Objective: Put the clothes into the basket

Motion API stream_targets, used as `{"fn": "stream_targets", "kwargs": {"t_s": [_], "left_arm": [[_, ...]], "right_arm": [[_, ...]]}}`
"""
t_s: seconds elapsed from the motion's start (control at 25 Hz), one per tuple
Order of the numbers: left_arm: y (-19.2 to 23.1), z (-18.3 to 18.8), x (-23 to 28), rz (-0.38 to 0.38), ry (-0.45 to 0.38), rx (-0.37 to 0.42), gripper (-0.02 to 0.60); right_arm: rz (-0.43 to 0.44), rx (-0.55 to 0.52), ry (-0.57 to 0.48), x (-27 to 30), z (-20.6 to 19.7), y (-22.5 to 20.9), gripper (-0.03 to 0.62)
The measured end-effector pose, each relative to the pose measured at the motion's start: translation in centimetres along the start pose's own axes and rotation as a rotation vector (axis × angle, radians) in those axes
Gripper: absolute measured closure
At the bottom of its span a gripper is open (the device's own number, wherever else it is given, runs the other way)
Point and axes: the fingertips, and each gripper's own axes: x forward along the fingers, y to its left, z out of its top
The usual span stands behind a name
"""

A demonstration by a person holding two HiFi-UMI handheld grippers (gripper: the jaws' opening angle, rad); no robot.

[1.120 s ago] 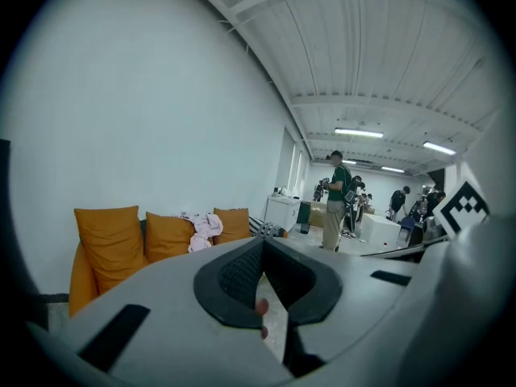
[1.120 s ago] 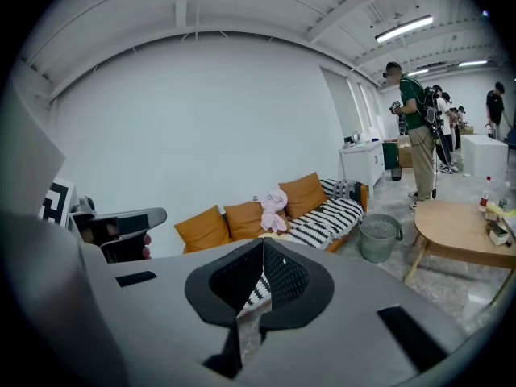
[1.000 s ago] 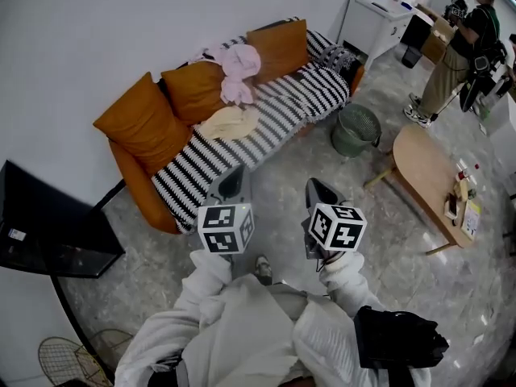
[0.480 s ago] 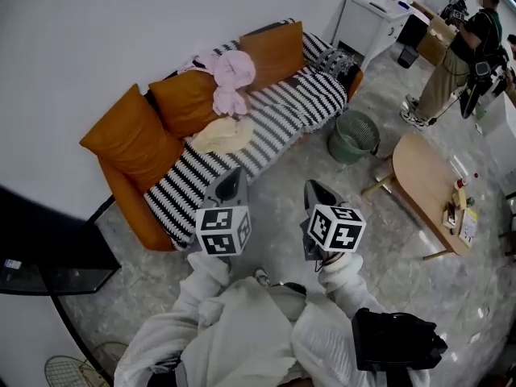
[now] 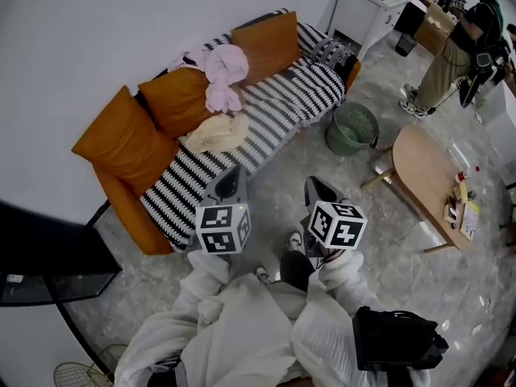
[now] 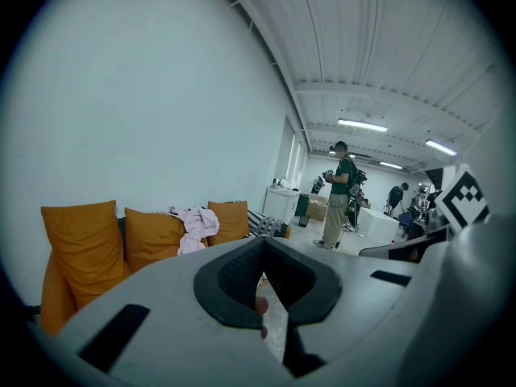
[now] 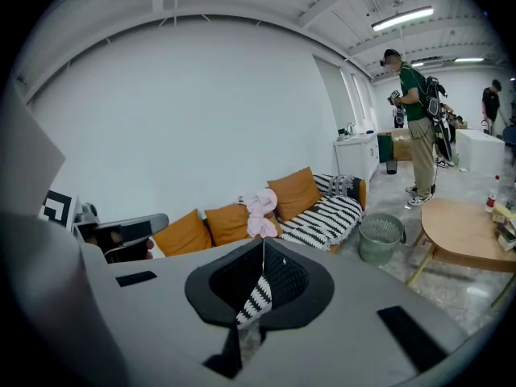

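On the orange sofa (image 5: 121, 147) with a striped cover, a pink garment (image 5: 222, 71) is draped over the back cushions. A cream garment (image 5: 214, 133) lies on the seat below it. The green mesh basket (image 5: 353, 127) stands on the floor by the sofa's right end. My left gripper (image 5: 232, 177) and right gripper (image 5: 319, 189) are held side by side over the floor, well short of the sofa. Both are shut and hold nothing. The pink garment (image 6: 192, 226) shows past the left gripper (image 6: 262, 248). In the right gripper view, the pink garment (image 7: 261, 208) and the basket (image 7: 380, 236) lie beyond the right gripper (image 7: 263, 247).
A low wooden table (image 5: 427, 180) with small items stands right of the basket. A person (image 5: 463, 39) stands at the far right near a white cabinet (image 5: 367, 10). A dark screen (image 5: 40, 252) is at the left, and a black bag (image 5: 395, 341) hangs by my right side.
Both grippers have moved toward the sofa, which now sits closer in the head view. A foot has stepped forward between them. Both jaws stay shut.
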Motion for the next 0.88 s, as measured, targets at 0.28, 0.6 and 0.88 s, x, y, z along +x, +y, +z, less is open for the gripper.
{"fn": "stream_targets", "kwargs": {"t_s": [0.28, 0.6, 0.88], "left_arm": [[-0.7, 0.3, 4.0, 0.002, 0.009, 0.006, 0.575], [-1.0, 2.6, 11.6, 0.032, 0.014, 0.019, 0.575], [-1.1, 5.2, 18.1, 0.097, 0.02, 0.019, 0.575]], "right_arm": [[0.007, 0.008, -0.006, 2.8, 1.7, -2.7, 0.57], [0.052, 0.002, -0.024, 9.3, 7.4, -6.3, 0.571], [0.11, -0.027, 0.033, 15.1, 11.5, -9.4, 0.57]]}}
